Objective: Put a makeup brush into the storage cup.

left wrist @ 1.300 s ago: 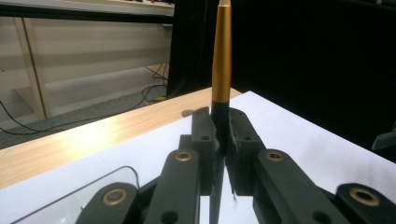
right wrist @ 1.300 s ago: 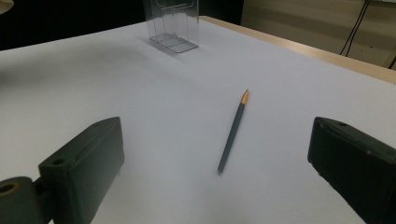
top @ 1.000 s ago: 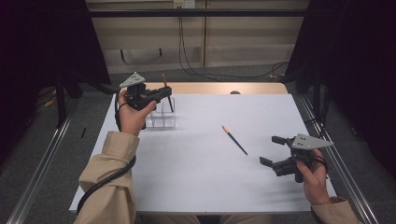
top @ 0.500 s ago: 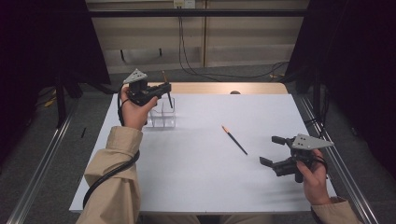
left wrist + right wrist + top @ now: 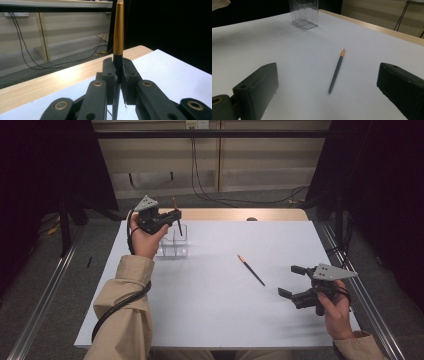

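Left gripper (image 5: 175, 215): upper left of the high view, raised off the table in the person's left hand; jaws clenched on a pen.
Held pen (image 5: 118, 32): dark barrel pinched between the two pads, gold tapered end up, nearly upright, top centre of the left gripper view. In the high view its lower end hangs over the clear holder; whether it touches the holder, cannot tell.
Clear holder (image 5: 175, 242): transparent box with compartments, upper left of the white sheet, just beside the left hand; top centre of the right gripper view.
Second pen (image 5: 250, 269): flat on the sheet, centre right of the high view, orange tip toward the upper left, well apart from the holder.
Right gripper (image 5: 295, 281): lower right of the high view, jaws spread wide, nothing between them, pointing left toward the second pen, apart from it.
Table sheet (image 5: 220, 315): white, a light wooden edge along its far side.
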Available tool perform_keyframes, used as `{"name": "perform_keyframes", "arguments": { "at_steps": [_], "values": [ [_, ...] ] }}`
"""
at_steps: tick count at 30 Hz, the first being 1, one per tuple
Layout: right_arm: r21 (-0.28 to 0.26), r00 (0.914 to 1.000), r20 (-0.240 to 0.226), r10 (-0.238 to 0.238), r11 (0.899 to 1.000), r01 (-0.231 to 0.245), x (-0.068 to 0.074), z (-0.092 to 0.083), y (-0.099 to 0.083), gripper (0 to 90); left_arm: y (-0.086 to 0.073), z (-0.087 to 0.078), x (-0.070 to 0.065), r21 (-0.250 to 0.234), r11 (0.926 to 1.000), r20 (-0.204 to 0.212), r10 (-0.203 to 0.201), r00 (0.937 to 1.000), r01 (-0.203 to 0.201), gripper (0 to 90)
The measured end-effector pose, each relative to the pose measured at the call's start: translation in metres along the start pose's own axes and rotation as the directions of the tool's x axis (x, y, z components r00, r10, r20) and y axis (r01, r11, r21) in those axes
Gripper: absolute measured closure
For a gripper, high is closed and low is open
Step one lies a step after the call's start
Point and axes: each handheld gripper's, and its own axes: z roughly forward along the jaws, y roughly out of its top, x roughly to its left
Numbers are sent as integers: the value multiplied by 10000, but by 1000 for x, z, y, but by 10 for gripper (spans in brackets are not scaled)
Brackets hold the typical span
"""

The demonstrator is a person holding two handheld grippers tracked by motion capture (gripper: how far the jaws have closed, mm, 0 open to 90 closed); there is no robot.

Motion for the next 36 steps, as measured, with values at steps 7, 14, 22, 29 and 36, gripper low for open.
{"name": "perform_keyframes", "arguments": {
  "at_steps": [7, 14, 22, 29, 36],
  "values": [
    [6, 10000, 1, -9, 10000, 9, 0, 0, 0, 33, -3, 2, 1, 16, 10000, -172, -20, 9998, 21, 829],
    [-69, 10000, -24, 1, 10000, -1, 0, 0, 0, 34, -6, 3, 1, -21, 10000, -255, -26, 9997, 26, 828],
    [-63, 10000, -29, -10, 10000, 10, 0, 0, 0, 34, -13, 5, 2, -21, 9999, -287, -120, 9995, 119, 828],
    [-93, 10000, -60, -4, 10000, 3, 1, 0, 0, 33, -16, 6, 3, 38, 10000, -383, -78, 9992, 80, 828],
    [-61, 10000, -73, 9, 10000, -10, 1, 0, 0, 34, -19, 6, 2, 35, 10000, -423, -14, 9991, 16, 827]
  ]
}}
